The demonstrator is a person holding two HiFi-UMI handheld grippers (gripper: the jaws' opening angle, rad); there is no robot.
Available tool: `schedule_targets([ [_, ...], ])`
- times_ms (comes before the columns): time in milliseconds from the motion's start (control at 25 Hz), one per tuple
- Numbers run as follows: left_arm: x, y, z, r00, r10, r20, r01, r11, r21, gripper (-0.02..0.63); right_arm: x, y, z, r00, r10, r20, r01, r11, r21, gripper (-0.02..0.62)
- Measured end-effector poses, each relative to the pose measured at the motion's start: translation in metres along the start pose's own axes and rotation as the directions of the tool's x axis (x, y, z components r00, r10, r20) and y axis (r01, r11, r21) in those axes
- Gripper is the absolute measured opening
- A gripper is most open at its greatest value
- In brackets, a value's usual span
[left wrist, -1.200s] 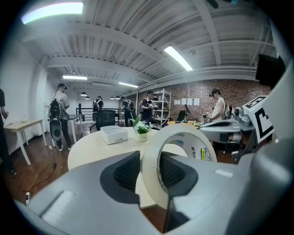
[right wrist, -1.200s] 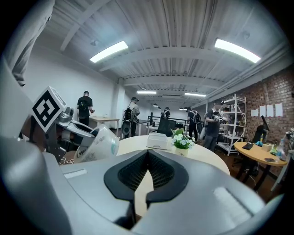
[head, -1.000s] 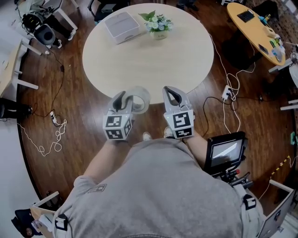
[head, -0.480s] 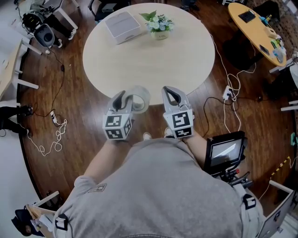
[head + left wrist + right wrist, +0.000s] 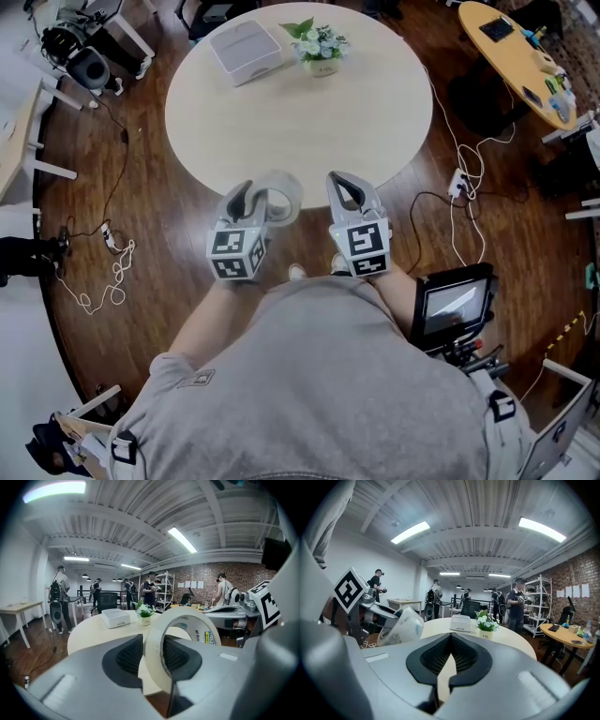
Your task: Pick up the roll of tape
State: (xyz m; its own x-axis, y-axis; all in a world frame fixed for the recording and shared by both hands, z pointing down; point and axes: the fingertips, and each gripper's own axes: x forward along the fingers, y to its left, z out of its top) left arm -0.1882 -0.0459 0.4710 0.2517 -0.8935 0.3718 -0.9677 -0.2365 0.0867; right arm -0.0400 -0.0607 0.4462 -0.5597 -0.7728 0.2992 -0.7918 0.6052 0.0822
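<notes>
Now my left claw (image 5: 246, 195) grips the tape (image 5: 292, 199) upright by its wall, held at the worktop's (image 5: 300, 112) near edge; my right claw (image 5: 345, 187) beside it is clenched, empty.

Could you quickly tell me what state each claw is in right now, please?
Left claw: closed on the wall of the roll of tape.
Right claw: closed, with nothing between its pads.
</notes>
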Motion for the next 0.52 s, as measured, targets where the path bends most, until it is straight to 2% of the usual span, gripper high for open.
schedule_targets([
  [520, -0.0013, -0.0002, 0.0004, 1.0, -0.017, 0.01, 0.017, 1.0, 0.004, 0.106, -0.0016, 0.0042, -0.0025, 1.0, -0.011, -0.002, 0.011, 1.0, -0.004, 0.011],
])
